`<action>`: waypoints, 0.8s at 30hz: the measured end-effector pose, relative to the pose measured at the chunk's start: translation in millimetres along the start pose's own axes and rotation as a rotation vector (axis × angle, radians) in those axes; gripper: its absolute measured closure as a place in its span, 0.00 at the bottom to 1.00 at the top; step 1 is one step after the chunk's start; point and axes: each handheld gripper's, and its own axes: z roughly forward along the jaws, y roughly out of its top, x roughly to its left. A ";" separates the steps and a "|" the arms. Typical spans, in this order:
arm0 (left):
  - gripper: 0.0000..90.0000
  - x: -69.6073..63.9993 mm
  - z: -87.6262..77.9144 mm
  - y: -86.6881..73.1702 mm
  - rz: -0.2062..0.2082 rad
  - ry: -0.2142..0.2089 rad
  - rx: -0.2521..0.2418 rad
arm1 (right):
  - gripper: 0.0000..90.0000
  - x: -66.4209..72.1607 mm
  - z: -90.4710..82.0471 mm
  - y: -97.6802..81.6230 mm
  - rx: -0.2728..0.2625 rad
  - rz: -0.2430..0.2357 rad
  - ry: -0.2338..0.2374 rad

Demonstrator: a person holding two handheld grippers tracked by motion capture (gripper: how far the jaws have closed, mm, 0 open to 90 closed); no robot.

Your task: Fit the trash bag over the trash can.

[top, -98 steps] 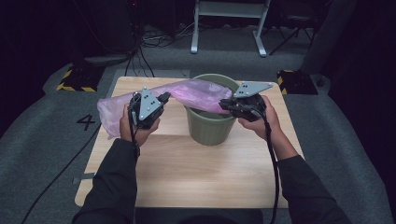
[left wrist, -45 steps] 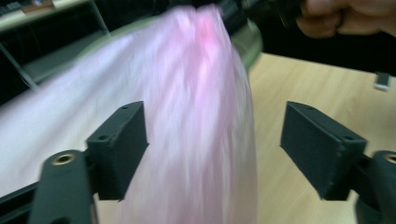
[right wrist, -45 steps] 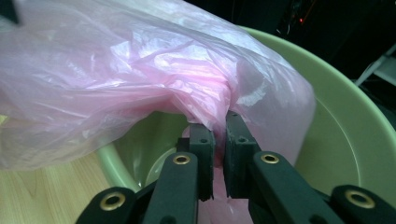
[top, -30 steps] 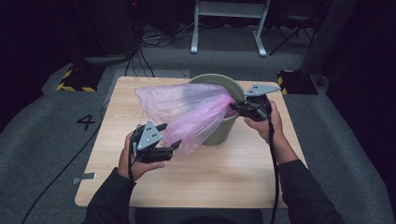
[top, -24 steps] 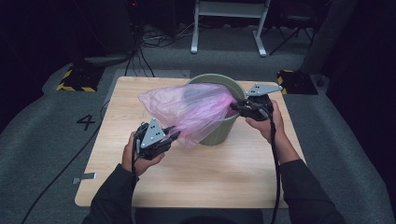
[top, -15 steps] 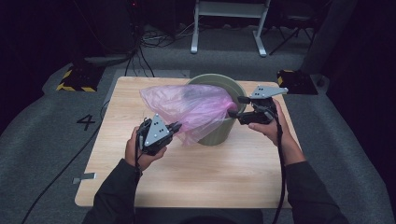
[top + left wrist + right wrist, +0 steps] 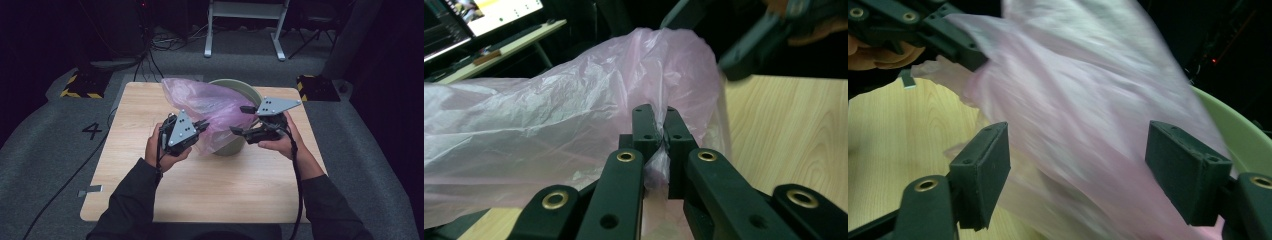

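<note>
Two grippers are held over the table (image 7: 150, 190): the left gripper (image 7: 659, 131) is clamped on a fold of the pink plastic bag (image 7: 210, 107). The right gripper (image 7: 1078, 172) is spread wide, with the bag between its jaws. The bag is draped across the green bin (image 7: 252, 92).

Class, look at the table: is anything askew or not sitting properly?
Yes. The pink plastic bag is not fitted in the green bin; it drapes crumpled across the rim and down the side. The left gripper pinches one fold of it; the right gripper is open.
</note>
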 end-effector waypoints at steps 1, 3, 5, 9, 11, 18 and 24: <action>0.97 -1.5 3.9 3.9 0.003 -0.011 -0.006 | 0.32 4.9 5.1 2.3 0.005 -0.020 0.001; 0.95 -3.0 6.7 7.0 0.005 -0.015 -0.007 | 0.41 9.7 9.9 4.4 0.011 -0.044 -0.002; 0.92 -3.7 8.1 8.2 0.000 -0.022 -0.014 | 0.53 13.3 12.8 5.7 0.014 -0.071 -0.007; 0.65 -5.4 9.4 10.9 -0.025 -0.012 -0.028 | 0.81 10.5 14.1 5.1 0.026 -0.056 -0.025; 0.48 -7.0 3.9 10.7 -0.039 0.005 -0.039 | 0.89 5.8 11.9 2.9 0.024 -0.037 -0.041; 0.35 -3.1 -19.0 0.8 -0.074 0.028 -0.061 | 0.93 -11.1 1.5 -5.8 0.018 0.027 -0.088; 0.37 -9.5 -22.6 -17.5 -0.106 -0.044 -0.053 | 0.88 -22.5 -7.1 -15.3 0.024 0.071 -0.126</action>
